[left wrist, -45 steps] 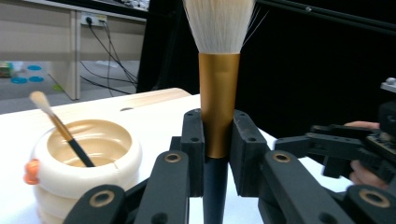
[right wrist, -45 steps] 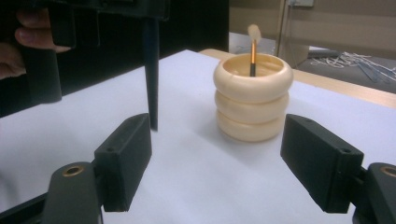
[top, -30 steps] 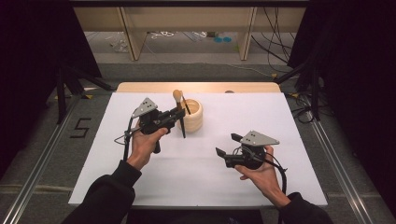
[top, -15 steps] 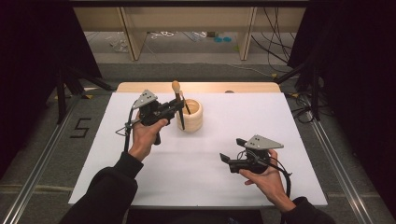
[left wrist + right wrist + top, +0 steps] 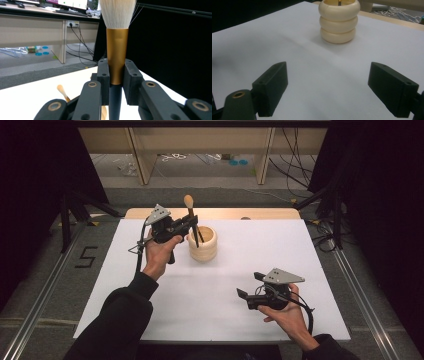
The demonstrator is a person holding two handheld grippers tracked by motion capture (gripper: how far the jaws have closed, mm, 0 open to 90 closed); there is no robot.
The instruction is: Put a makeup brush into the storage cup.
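My left gripper (image 5: 186, 225) is clamped on the brush (image 5: 117, 50) at its gold collar, bristles up, the dark handle reaching down over the ribbed cream holder (image 5: 202, 243) on the white table (image 5: 310, 250). My right gripper (image 5: 248, 286) hangs empty, jaws wide apart after just opening.

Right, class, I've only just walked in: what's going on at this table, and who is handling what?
A person holds a hand-held gripper in each hand over a white table. The left hand-held gripper is shut on a makeup brush, gripping its gold ferrule with the bristles pointing up; the brush's dark handle reaches down into a cream ribbed holder, which also contains at least one other stick-like item. The right hand-held gripper is open with nothing between its jaws, hovering nearer the person and pointing toward the holder.
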